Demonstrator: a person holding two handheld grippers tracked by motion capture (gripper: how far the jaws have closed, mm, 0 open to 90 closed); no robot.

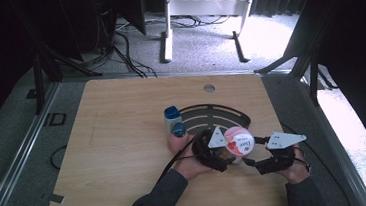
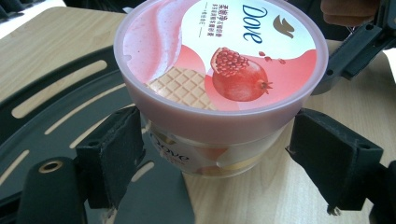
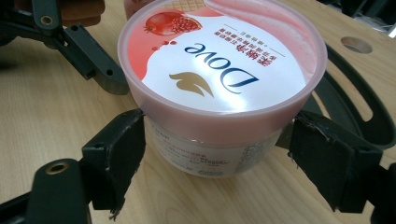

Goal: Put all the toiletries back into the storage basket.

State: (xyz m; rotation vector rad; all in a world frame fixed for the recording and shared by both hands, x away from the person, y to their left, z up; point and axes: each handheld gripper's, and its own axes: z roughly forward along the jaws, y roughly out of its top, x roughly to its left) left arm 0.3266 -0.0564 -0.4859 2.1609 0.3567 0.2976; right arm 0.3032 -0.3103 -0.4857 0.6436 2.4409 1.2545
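A pink-lidded Dove jar (image 1: 238, 142) stands at the near right edge of a black slotted tray (image 1: 217, 111). My left gripper (image 1: 224, 155) comes in from the left. In the left gripper view its pads (image 2: 116, 144) sit under the lid against the Dove jar (image 2: 219, 70), and it looks shut on the body. My right gripper (image 1: 250, 161) comes in from the right. In the right gripper view its jaws straddle the same Dove jar (image 3: 219, 74): the left pad (image 3: 119, 149) touches, while a thin gap shows at the right pad.
A small bottle with a blue cap (image 1: 175, 121) stands on the tray's left edge, beside the person's left hand. The wooden table (image 1: 119, 143) has a round hole (image 1: 209, 87) near its far edge. Cables trail from both grippers.
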